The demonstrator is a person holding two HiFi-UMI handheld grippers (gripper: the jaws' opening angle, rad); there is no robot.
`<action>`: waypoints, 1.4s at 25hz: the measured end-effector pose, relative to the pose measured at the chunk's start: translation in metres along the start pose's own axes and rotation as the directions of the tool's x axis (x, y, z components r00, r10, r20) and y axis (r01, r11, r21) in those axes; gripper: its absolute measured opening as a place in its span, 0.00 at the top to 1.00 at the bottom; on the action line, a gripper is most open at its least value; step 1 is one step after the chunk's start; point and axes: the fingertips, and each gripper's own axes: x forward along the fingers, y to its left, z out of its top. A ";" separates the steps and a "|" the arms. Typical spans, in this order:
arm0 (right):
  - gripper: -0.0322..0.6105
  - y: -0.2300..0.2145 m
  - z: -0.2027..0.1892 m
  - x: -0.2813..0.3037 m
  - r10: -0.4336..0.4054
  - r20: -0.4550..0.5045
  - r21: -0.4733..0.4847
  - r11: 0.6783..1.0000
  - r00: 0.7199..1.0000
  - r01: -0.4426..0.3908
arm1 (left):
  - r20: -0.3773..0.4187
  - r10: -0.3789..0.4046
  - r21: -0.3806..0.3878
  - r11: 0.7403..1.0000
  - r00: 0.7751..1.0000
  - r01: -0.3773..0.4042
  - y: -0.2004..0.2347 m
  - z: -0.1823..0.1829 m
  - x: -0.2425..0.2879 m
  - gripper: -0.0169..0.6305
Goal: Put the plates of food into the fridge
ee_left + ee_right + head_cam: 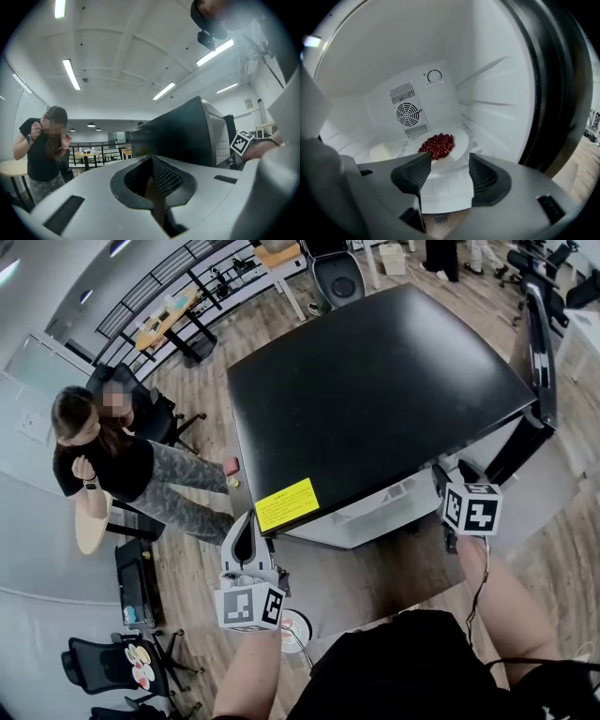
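My right tool (449,164) has its jaws wide apart and grips nothing. Just past them, the round white plate (459,140) heaped with dark red berries (437,146) sits inside the white-lined black fridge (497,93). My left tool (152,159) is closed and empty, outside the fridge.
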 end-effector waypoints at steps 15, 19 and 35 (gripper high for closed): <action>0.59 0.056 0.003 -0.053 0.155 0.156 -0.028 0.988 0.976 -0.152 | 0.026 -0.034 -0.047 0.998 0.999 0.035 0.013 -0.011 -0.043 0.97; 0.59 0.078 -0.011 -0.070 0.178 0.151 -0.026 0.984 0.972 -0.176 | 0.043 -0.015 -0.070 0.997 0.999 0.018 0.026 -0.007 -0.068 0.97; 0.60 0.200 -0.082 -0.139 0.265 0.119 -0.090 0.963 0.957 -0.256 | 0.029 0.063 -0.076 0.995 0.998 -0.060 0.095 -0.013 -0.213 0.97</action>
